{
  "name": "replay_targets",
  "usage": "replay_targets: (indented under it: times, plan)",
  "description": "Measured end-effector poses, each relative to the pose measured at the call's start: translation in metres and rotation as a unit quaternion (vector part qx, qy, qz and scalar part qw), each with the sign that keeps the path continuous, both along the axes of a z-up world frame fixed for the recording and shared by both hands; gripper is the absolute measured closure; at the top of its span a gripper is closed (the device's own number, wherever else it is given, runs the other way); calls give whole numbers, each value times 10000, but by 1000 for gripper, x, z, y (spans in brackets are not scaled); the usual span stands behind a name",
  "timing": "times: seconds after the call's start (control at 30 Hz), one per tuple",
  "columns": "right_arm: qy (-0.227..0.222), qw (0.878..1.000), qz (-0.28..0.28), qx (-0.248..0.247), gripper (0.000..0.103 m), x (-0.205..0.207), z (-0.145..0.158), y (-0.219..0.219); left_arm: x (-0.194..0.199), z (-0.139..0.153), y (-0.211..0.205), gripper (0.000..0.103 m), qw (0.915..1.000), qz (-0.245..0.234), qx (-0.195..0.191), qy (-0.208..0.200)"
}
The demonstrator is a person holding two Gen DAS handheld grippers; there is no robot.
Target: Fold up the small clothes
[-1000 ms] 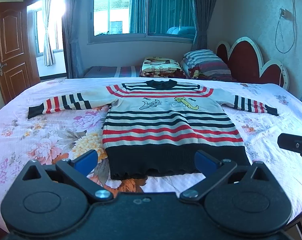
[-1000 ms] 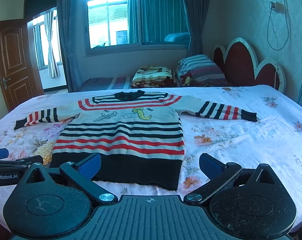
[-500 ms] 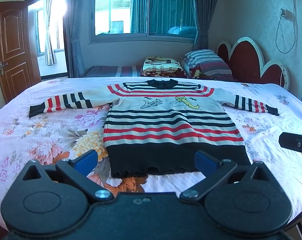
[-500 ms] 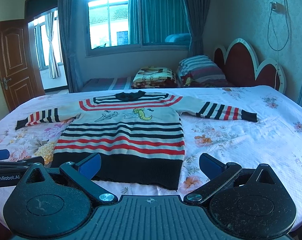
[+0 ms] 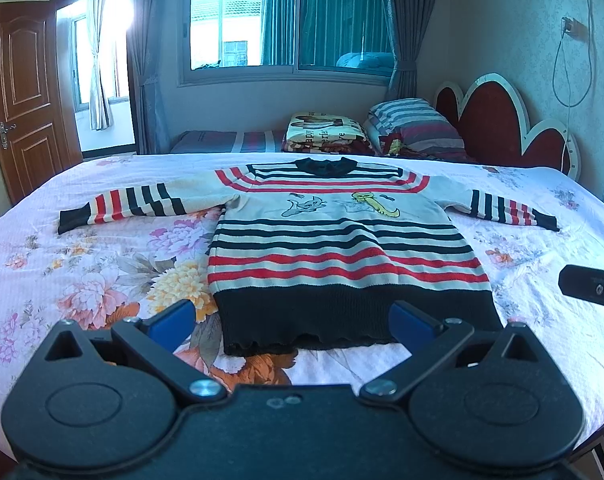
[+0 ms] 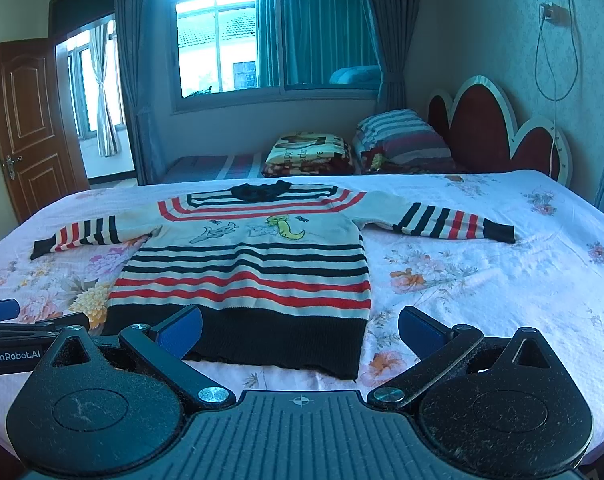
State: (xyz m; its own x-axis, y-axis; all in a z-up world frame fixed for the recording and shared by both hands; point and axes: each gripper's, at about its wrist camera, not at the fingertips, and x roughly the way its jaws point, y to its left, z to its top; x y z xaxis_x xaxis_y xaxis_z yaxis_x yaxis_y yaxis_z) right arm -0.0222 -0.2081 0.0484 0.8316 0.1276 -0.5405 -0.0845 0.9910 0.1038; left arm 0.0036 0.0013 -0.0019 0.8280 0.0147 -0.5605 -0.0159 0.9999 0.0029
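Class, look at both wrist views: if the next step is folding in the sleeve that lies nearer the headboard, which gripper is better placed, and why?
The right gripper, probably. Its view sits toward the sweater's headboard side, with that sleeve ahead of it. The left gripper faces the hem, nearer the other sleeve. Both are open and empty.

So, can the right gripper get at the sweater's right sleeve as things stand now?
Probably yes. The right gripper is open, and the sleeve lies flat on the bed with nothing between them; only bare sheet. It lies further away than the hem.
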Motion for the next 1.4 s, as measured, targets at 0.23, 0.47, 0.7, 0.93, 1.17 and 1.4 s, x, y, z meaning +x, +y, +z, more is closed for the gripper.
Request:
replay_targets:
  times: [0.23, 0.47, 0.7, 0.93, 1.17, 1.4]
  plan:
    - [10, 10000, 4, -12, 0, 1, 0, 3, 1, 0, 0, 0, 10000, -1, -14, -1]
    - [15, 10000, 1, -10, 0, 1, 0, 3, 1, 0, 0, 0, 10000, -6, -15, 8]
    - [15, 10000, -1, -7, 0, 2, 0, 4, 0, -1, 1, 0, 10000, 0, -7, 10]
    - [23, 10000, 4, -4, 0, 2, -1, 4, 0, -1, 1, 0, 10000, 0, -9, 18]
    - [72, 10000, 8, 7, 0, 4, -3, 5, 2, -1, 3, 0, 10000, -46, -53, 54]
    - [-191, 9984, -515, -124, 0, 22, -6, -20, 29, 0, 10, 0, 9983, -124, -563, 104]
